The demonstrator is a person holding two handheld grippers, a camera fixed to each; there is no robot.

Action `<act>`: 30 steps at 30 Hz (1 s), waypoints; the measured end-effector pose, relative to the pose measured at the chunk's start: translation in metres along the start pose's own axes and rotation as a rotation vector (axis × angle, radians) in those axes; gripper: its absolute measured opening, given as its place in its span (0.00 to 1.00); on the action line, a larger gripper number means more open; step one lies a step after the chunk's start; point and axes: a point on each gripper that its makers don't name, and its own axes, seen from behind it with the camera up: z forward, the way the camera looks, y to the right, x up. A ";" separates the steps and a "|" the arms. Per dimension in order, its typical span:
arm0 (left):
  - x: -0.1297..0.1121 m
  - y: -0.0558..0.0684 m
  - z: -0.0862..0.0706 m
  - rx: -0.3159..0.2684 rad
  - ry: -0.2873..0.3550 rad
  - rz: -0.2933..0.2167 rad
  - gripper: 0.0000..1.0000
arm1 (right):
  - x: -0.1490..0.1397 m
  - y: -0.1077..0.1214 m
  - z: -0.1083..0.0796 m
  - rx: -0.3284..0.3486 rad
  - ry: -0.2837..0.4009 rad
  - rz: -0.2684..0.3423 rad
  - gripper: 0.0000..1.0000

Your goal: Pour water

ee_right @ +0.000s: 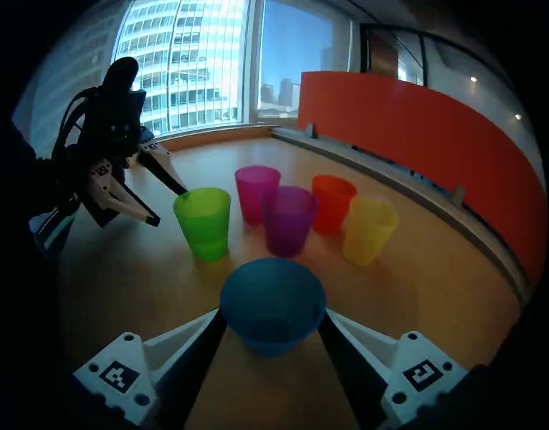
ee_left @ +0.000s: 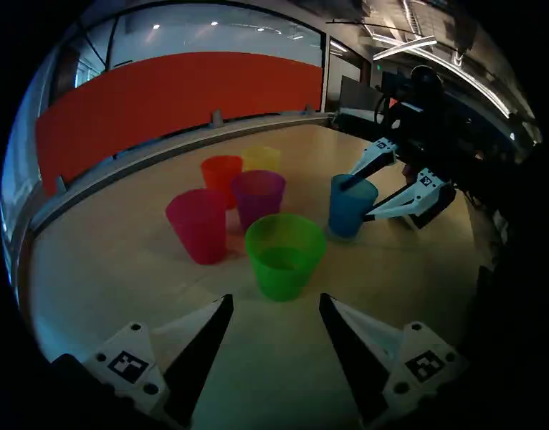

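Where the right gripper (ee_right: 272, 313) reaches over the wooden table (ee_right: 432, 287), its fingers sit close against both sides of the blue cup (ee_right: 271, 331), though I cannot tell whether they squeeze it; the left gripper (ee_left: 275, 298) is spread apart, the green cup (ee_left: 284, 254) just ahead of its tips; beyond cluster a pink cup (ee_left: 198, 223), a purple cup (ee_left: 258, 195), an orange cup (ee_left: 221, 175) and a yellow cup (ee_left: 262, 158).

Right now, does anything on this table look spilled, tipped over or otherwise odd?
Nothing stands out. All six cups stand upright on the wooden table, with no puddle visible. The blue cup sits between the fingers of the right gripper; the green cup stands just ahead of the open left gripper.
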 end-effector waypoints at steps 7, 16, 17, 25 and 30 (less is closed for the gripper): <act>0.002 -0.006 -0.007 0.026 0.019 -0.023 0.89 | 0.000 -0.003 -0.003 0.004 0.000 0.002 0.97; 0.005 -0.011 -0.019 0.052 0.043 -0.047 0.89 | -0.002 -0.005 -0.018 0.000 0.003 0.028 0.99; 0.006 -0.011 -0.020 0.057 0.047 -0.049 0.89 | -0.002 -0.005 -0.020 -0.002 0.006 0.034 0.99; 0.012 -0.014 -0.034 0.100 0.082 -0.054 0.89 | 0.002 0.002 -0.041 -0.048 0.045 0.066 0.99; 0.021 -0.021 -0.042 0.155 0.120 -0.054 0.89 | 0.004 0.007 -0.055 -0.089 0.071 0.077 0.99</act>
